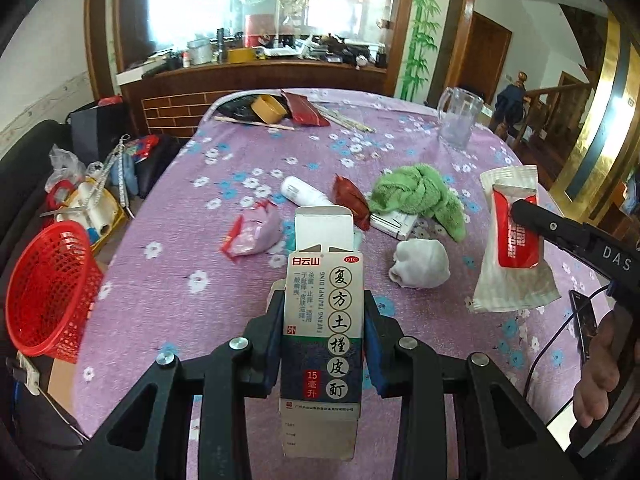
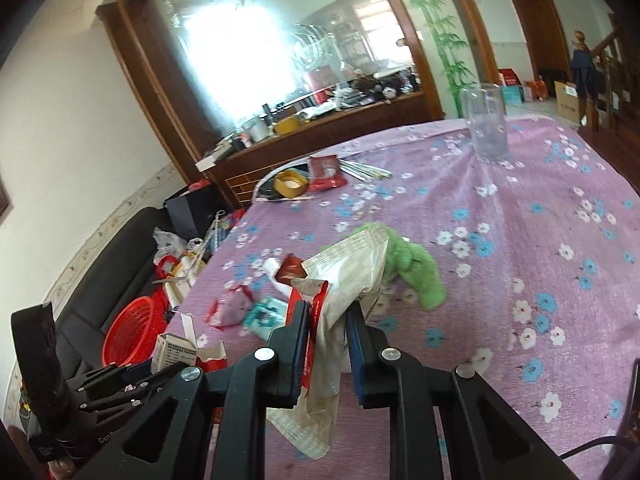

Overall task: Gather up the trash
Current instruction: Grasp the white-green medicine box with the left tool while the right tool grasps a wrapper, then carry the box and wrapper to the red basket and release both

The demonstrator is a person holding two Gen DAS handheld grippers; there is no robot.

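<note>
Your left tongs (image 1: 324,320) are clamped on an upright medicine box (image 1: 322,344) with its top flap open, held above the bench (image 1: 180,248). Your right tongs (image 2: 327,320) are pinched fully shut on a white-and-red wrapper (image 2: 344,280). The red basket (image 1: 48,292) sits off the bench edge at nine o'clock

The left gripper's blue pads (image 1: 374,354) cover the side faces of the tall printed cardboard medicine box (image 1: 323,344), the crumpled white-and-red plastic wrapper (image 2: 320,344) hides the purple flowered tablecloth (image 2: 520,264) at twelve o'clock, and the red mesh plastic basket (image 1: 48,292) is cut off at nine o'clock.
</note>
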